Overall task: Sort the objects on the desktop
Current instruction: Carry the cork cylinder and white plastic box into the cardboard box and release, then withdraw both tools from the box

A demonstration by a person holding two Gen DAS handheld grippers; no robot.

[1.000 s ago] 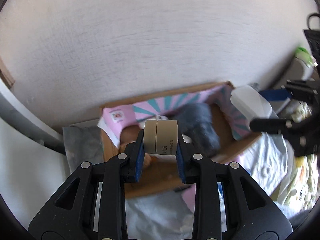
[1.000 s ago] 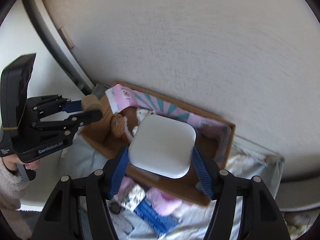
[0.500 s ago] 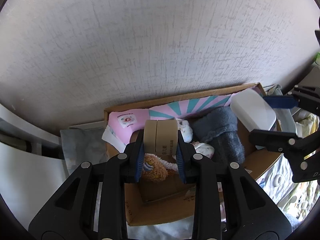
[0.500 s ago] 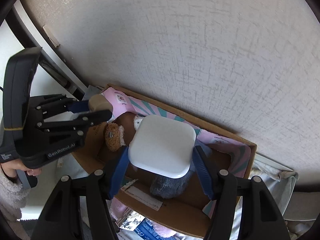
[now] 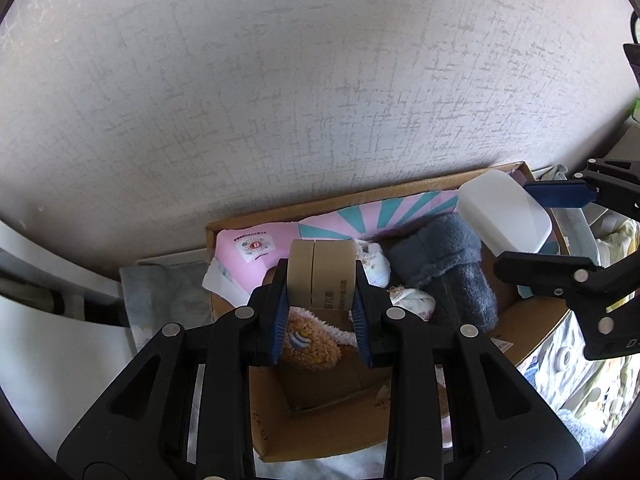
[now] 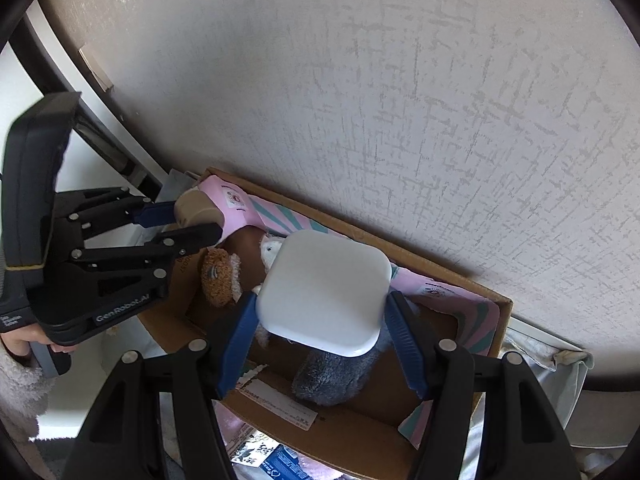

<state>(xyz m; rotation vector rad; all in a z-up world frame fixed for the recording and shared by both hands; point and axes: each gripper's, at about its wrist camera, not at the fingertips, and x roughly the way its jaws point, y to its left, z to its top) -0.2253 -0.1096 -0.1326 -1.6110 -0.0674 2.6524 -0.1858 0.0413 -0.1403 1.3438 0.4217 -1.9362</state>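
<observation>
Left gripper [image 5: 321, 312] pinching tape [image 5: 321, 276] | right gripper [image 6: 326, 344] clamping white case [image 6: 326, 308] | both hovering over box [image 5: 400, 196], toys already inside, drops pending

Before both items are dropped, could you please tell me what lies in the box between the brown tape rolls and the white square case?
In the left wrist view, small white plush pieces and a grey fuzzy sock lie in the cardboard box between them.

Both hand-held grippers, left [image 5: 320, 300] and right [image 6: 324, 320], point steeply down, clamped.
</observation>
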